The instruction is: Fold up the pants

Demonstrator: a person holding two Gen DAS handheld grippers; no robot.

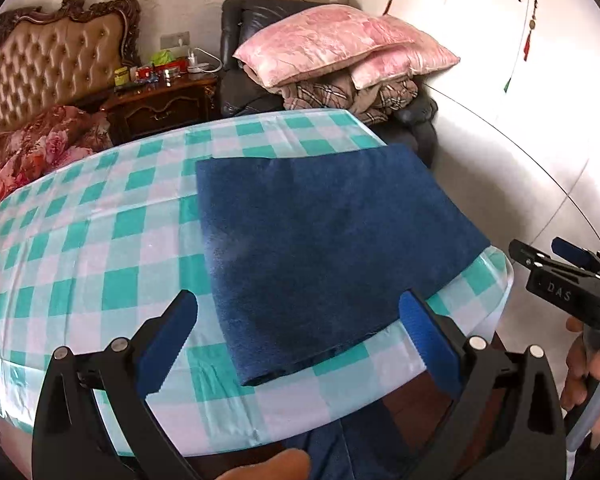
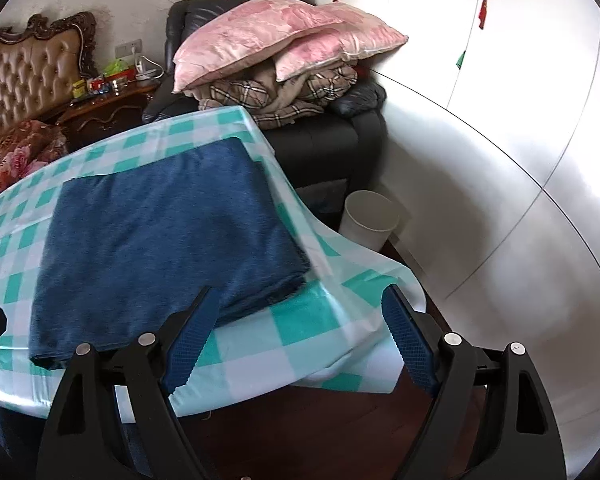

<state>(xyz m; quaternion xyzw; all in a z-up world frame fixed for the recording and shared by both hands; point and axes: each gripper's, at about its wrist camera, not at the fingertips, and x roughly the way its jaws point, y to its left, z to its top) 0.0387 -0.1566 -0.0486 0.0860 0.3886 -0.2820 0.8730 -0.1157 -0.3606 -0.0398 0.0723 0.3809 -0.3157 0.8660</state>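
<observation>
The left gripper (image 1: 298,334) has its blue-padded fingers (image 1: 168,344) spread wide apart with nothing clamped between them; they hang above the near edge of the table, and the near end of the pants (image 1: 324,248) shows through the gap without touching either pad; the right gripper (image 2: 300,334) likewise holds its fingers (image 2: 410,346) well apart and empty, poised over the near right corner of the table, the pants' near right corner just beside its left finger; the pants lie folded into a flat dark blue rectangle on the teal-and-white checked tablecloth (image 1: 80,240), toward the table's right side; in the left wrist view the right gripper appears at the right edge, held by a hand (image 1: 588,376); beyond the table, pink pillows (image 2: 268,36) top a pile of plaid bedding on a dark armchair (image 2: 324,148); a white bin (image 2: 370,218) stands on the floor beside the table.
</observation>
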